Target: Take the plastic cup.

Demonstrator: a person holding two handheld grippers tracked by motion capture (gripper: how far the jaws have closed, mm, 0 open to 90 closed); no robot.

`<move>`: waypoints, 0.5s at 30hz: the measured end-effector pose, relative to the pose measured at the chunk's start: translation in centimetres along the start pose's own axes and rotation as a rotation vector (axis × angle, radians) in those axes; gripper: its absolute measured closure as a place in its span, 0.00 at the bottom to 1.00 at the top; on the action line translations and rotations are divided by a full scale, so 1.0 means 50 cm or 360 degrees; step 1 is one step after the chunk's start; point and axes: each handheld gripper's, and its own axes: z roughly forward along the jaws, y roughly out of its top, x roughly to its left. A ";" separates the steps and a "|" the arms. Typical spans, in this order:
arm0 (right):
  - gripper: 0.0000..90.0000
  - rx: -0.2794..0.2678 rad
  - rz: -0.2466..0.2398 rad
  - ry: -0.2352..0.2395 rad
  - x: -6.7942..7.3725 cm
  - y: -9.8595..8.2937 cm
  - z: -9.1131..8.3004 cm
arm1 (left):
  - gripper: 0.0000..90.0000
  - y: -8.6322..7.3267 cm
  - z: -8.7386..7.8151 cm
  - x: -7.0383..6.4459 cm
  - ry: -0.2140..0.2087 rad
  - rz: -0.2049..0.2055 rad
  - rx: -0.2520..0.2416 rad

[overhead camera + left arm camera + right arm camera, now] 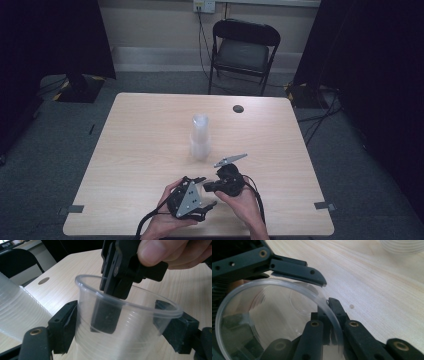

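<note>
At the lower centre of the high view, our left gripper (125,322) clasps a clear plastic cup (130,335) by its sides, while our right gripper (329,322) pinches the rim (one jaw inside). A stack of cups (200,137) stands mid-table (140,130).

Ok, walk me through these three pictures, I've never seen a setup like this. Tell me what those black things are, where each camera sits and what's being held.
No robot here: a person sits at a wooden table and holds a hand-operated two-jaw clamp in each hand. The high view looks down from above the table; the left gripper and right gripper meet near its front edge. The other two pictures come from small cameras that ride on each gripper.

In the left gripper view, its jaws clasp a clear plastic cup from both sides. The right gripper pinches that cup's rim, one jaw inside and one outside. A stack of clear cups stands mid-table, with a dark round spot behind it and a folding chair beyond.
</note>
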 end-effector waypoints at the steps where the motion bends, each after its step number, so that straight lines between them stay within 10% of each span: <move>1: 0.98 0.0008 0.0001 -0.0002 0.000 0.000 0.001 | 0.25 0.000 0.000 0.000 0.0003 0.0003 0.0000; 15: 0.98 0.0066 0.0008 0.0005 -0.001 0.003 0.014 | 0.26 0.007 0.004 -0.003 0.0020 0.0015 -0.0017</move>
